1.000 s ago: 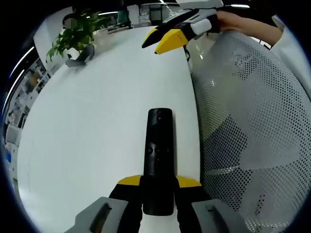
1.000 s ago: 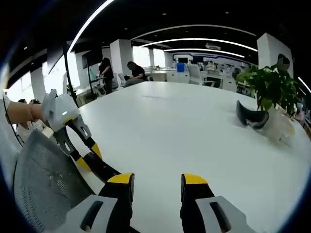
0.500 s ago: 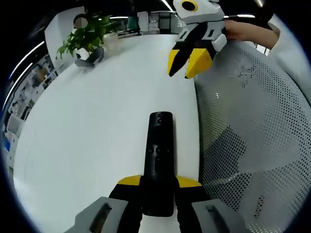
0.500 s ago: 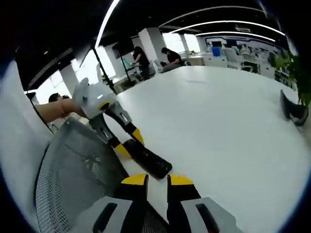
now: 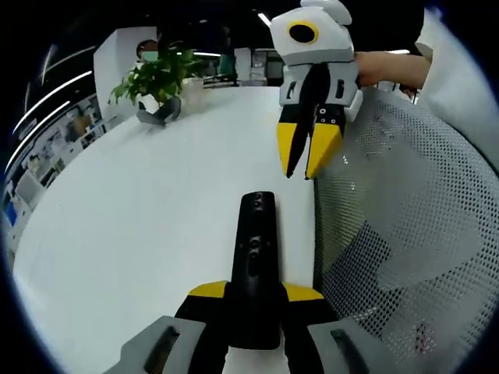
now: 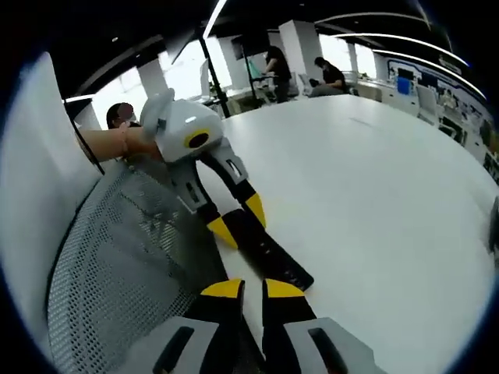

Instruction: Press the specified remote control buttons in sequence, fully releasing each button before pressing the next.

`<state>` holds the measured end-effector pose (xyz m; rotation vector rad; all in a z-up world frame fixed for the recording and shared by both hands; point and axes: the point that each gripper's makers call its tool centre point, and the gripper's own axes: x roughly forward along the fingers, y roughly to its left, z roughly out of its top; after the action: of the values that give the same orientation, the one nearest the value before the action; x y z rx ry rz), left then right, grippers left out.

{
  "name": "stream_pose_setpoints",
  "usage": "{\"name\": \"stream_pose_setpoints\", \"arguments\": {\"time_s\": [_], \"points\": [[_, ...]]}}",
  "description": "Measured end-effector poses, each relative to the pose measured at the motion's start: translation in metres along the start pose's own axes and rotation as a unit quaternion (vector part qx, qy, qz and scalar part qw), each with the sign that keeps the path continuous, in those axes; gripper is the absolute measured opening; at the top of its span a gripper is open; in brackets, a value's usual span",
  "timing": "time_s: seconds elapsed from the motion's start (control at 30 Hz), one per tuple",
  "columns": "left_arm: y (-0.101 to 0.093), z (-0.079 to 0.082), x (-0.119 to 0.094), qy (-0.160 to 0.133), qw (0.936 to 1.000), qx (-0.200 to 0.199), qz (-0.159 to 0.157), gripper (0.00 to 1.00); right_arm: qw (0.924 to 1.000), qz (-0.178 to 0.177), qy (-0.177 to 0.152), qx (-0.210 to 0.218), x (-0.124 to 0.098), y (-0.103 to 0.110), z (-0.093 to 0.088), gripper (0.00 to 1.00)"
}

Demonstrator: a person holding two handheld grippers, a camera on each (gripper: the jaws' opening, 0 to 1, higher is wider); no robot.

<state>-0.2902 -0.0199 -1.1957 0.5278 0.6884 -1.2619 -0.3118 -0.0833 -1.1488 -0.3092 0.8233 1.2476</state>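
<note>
A long black remote point(image 5: 256, 253) runs up the middle of the left gripper view, buttons facing up. My left gripper point(image 5: 256, 300) is shut on its near end, a yellow tip on each side. My right gripper point(image 5: 301, 171) comes down from the top with its jaws together and nothing between them, its tips a little beyond and to the right of the remote's far end, apart from it. In the right gripper view my right gripper point(image 6: 253, 290) points at the remote point(image 6: 274, 255), which the left gripper point(image 6: 237, 220) holds over the edge of the white table point(image 6: 374, 195).
A mesh chair back point(image 5: 390, 234) stands close on the right of the remote, also visible as the mesh chair back point(image 6: 117, 265). A potted plant point(image 5: 160, 76) and a dark object stand at the table's far side. A hand point(image 6: 109, 144) holds the left gripper. People sit far behind.
The right gripper's jaws have gone from wide apart to together. It has swung in from the far table edge towards the remote's far end. The left gripper keeps hold of the remote.
</note>
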Motion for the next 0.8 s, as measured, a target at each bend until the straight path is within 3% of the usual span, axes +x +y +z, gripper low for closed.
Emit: {"name": "stream_pose_setpoints", "arguments": {"time_s": [0.3,0.6,0.8], "points": [[0.000,0.001,0.003,-0.011,0.9999,0.008,-0.007,0.25,0.9961,0.031,0.074,-0.035,0.012,0.009,-0.017,0.02],[-0.001,0.004,0.003,-0.014,0.9998,0.009,-0.008,0.25,0.9961,0.007,0.080,-0.036,0.006,0.000,-0.024,0.00],[-0.006,0.005,0.002,-0.016,0.9994,0.024,-0.022,0.25,0.9935,-0.029,0.101,-0.043,0.001,-0.020,-0.024,0.00]]}}
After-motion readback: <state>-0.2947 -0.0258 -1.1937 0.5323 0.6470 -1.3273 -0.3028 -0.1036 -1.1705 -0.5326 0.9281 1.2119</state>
